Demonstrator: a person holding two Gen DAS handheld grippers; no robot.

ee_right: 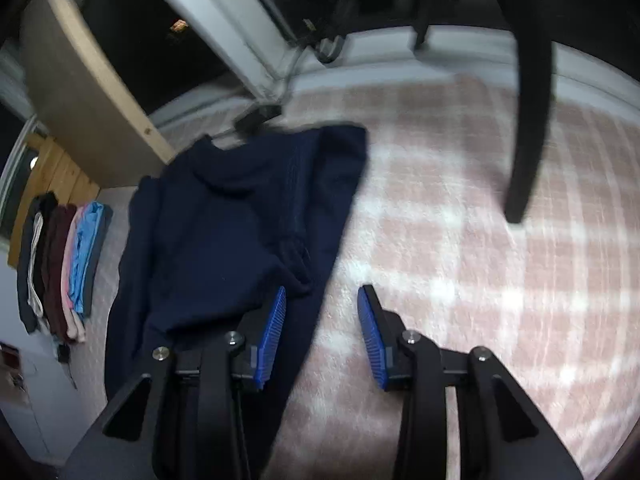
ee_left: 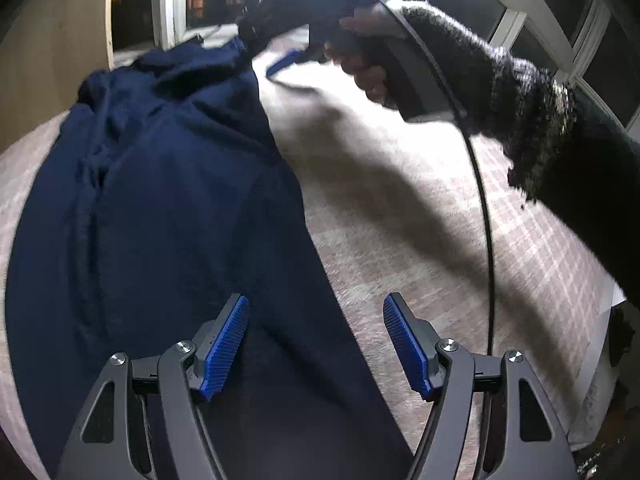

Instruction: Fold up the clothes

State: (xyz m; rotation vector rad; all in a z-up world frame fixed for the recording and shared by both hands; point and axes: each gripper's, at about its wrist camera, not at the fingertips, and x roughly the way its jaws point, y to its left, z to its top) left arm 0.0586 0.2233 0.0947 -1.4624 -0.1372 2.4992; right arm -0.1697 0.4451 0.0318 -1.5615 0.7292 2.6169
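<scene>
The dark navy cloth garment (ee_left: 168,208) lies folded into a long narrow strip on the pink checked bed cover (ee_left: 460,248). The left hand-held gripper (ee_left: 316,344) stands open above the strip's near edge, with nothing between its blue ribbed pads. The right hand-held gripper (ee_right: 322,336) is open too and holds nothing. I judge both have let go after a fold. A stack of folded clothes (ee_right: 60,264) waits aside, probably finished.
</scene>
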